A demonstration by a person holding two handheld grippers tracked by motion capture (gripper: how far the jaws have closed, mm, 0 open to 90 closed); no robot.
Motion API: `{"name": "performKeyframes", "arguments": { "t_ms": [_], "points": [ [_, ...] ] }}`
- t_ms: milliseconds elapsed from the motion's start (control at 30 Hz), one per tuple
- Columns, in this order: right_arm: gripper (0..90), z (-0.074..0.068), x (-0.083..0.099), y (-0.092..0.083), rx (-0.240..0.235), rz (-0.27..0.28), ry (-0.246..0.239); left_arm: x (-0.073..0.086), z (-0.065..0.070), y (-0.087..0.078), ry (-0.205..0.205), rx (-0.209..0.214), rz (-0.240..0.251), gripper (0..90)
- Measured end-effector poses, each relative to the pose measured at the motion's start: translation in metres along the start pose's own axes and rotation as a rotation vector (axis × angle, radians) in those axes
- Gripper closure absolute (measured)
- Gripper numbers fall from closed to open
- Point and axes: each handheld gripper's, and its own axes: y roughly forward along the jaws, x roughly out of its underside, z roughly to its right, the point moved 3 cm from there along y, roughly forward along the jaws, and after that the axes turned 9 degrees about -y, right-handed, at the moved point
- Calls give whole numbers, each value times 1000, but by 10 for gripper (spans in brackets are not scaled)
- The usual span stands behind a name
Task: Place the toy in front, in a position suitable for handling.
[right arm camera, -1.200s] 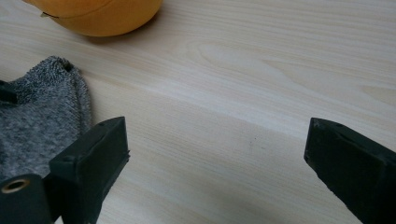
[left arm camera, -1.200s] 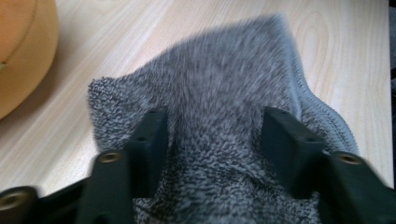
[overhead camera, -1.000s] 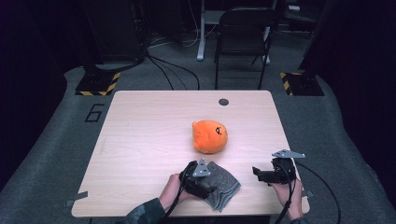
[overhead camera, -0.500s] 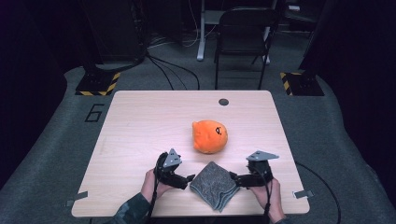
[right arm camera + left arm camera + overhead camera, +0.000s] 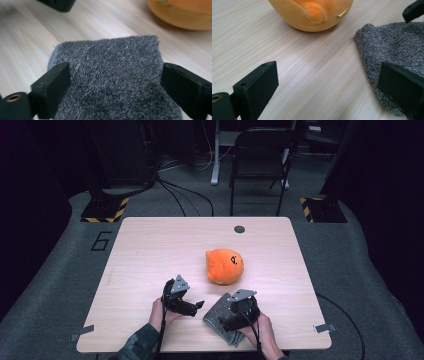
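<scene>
Across the middle of the high view spreads the pale wooden table (image 5: 150, 250), ringed by dark floor, with a black chair (image 5: 260, 155) at the top of the frame beyond its far edge. Right of the table's centre sits an orange plush toy (image 5: 225, 266), plainly parked out of the way of the work. Below it, at lower centre right, lies the folded grey knitted cloth (image 5: 215, 318), near the table's near edge, within easy reach of both hands.

The right gripper (image 5: 231, 320) hangs over the cloth. In its own view the jaws straddle the cloth's width (image 5: 110, 75), wide apart, and they have just been closing a little with the cloth between them; the pads look to meet the fabric's sides without squeezing it, probably lining up for a pinch.

The left gripper (image 5: 196, 306) sits just left of the cloth, its jaws having just opened wide. In its view one jaw is over bare wood while the other stands in front of the cloth's edge (image 5: 387, 47), holding nothing. It seems to stand ready to help.
</scene>
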Motion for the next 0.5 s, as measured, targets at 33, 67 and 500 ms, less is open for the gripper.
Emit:
{"name": "performKeyframes", "arguments": {
  "t_ms": [33,67,500],
  "points": [
    [140,-1,1,3,3,-17,1,0,0,0,0,1,-3,37],
    [169,-1,3,6,15,-25,-6,0,-1,0,6,-3,-5,38],
    [741,2,18,10,11,-55,-9,0,-5,-1,-2,-3,1,59]
  ]
}}
